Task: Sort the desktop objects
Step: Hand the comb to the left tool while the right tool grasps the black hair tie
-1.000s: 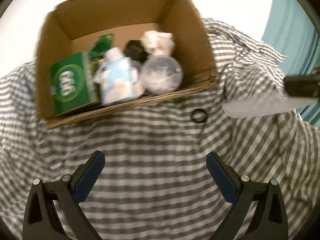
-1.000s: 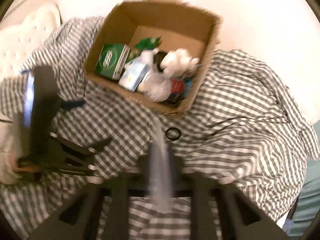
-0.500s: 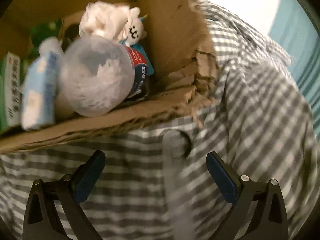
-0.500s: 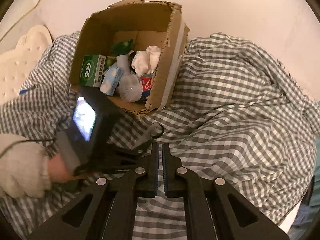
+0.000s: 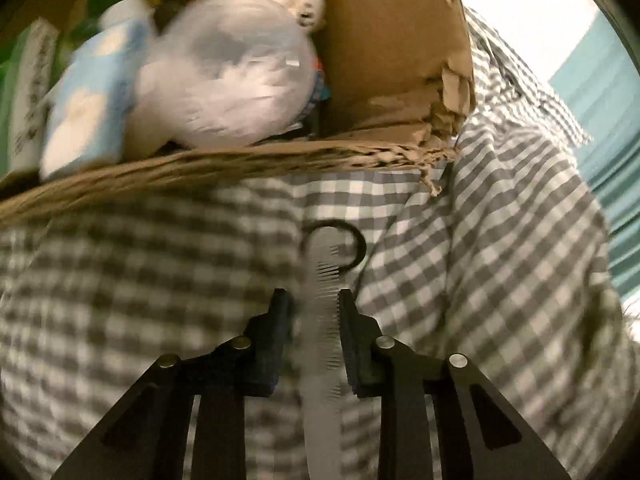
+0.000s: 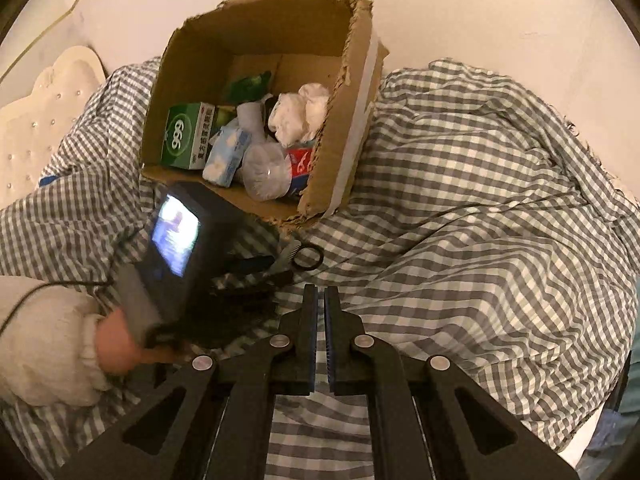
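A clear plastic ruler (image 5: 323, 344) runs between my left gripper's (image 5: 314, 300) blue pads, which are shut on it; its tip lies over a black ring (image 5: 352, 246) on the checked cloth. The ruler tip (image 6: 291, 252) and the ring (image 6: 310, 258) also show in the right wrist view, just before the cardboard box (image 6: 340, 120). The box holds a green carton (image 6: 184, 136), a blue tissue pack (image 6: 226, 156), a clear round tub (image 6: 264, 170) and a white plush (image 6: 298, 116). My right gripper (image 6: 321, 292) is shut and empty, just behind the ring.
The grey checked cloth (image 6: 460, 208) covers the whole surface in folds. A white tufted headboard (image 6: 44, 108) stands at the far left. A teal curtain (image 5: 600, 120) hangs at the right. The left hand-held unit (image 6: 180, 256) sits between my right gripper and the box.
The right gripper let the ruler go and drew back shut. My left gripper moved up to the box and closed on the ruler.
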The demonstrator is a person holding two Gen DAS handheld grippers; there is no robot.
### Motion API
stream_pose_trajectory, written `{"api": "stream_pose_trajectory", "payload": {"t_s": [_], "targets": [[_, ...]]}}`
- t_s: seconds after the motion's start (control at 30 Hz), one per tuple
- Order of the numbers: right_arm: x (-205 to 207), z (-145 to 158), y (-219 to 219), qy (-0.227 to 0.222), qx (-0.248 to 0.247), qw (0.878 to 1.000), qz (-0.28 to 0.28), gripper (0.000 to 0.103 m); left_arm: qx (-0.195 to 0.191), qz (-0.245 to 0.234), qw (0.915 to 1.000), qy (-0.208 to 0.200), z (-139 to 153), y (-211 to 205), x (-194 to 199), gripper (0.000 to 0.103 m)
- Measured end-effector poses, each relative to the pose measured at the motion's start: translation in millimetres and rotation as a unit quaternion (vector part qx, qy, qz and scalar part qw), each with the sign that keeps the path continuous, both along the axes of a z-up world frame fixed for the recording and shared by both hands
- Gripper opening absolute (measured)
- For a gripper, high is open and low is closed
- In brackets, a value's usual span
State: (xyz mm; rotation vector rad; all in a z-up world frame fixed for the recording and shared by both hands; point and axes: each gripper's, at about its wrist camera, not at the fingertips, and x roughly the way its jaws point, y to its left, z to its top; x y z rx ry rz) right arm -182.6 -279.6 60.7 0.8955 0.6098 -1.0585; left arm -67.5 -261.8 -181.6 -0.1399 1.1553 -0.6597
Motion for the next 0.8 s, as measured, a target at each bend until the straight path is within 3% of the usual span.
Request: {"api": "stream_pose_trajectory", "payload": {"t_s": [0.03, 0.07, 0.17, 0.3, 0.37, 0.4, 0.47, 0.63, 0.73, 0.77, 0.8], "targets": [[3, -2, -1, 0.003, 0.002, 1.0, 0.001, 0.003, 0.01, -0.002, 1.0, 0.002, 1, 3, -3, 0.019], [7, -5, -2, 0.005, 0.006, 1.0, 0.004, 0.003, 0.012, -0.002, 0.9999, -0.003, 2, 5, -6, 0.004], [18, -15, -6, 0.009, 0.017, 1.0, 0.008, 0.003, 0.015, -0.008, 0.9997, -0.019, 4, 12, -15, 0.003], [29, -36, -19, -0.027, 0.027, 0.999, -0.001, 0.008, -0.002, 0.016, 0.9997, -0.02, 10, 29, -19, 0.002], [32, -53, -31, -0.063, 0.047, 0.997, -0.018, 0.049, -0.01, 0.026, 0.9994, -0.022, 15, 38, -14, 0.002], [33, -62, -38, -0.087, 0.062, 0.994, -0.031, 0.055, -0.017, 0.032, 0.9991, -0.023, 18, 42, -14, 0.002], [38, -80, -52, -0.118, 0.084, 0.988, -0.055, 0.055, -0.031, 0.042, 0.9983, -0.024, 23, 54, -13, 0.002], [48, -112, -82, -0.089, 0.086, 0.986, -0.108, 0.055, -0.051, 0.066, 0.9959, -0.035, 32, 70, -6, 0.002], [57, -134, -96, -0.076, 0.106, 0.985, -0.11, 0.052, -0.062, 0.068, 0.9952, -0.034, 31, 74, -1, 0.002], [60, -137, -98, -0.066, 0.106, 0.986, -0.108, 0.037, -0.062, 0.067, 0.9952, -0.034, 31, 72, 0, 0.002], [63, -138, -98, -0.055, 0.107, 0.987, -0.106, 0.023, -0.088, 0.106, 0.9893, -0.048, 29, 79, -3, 0.002]]}}
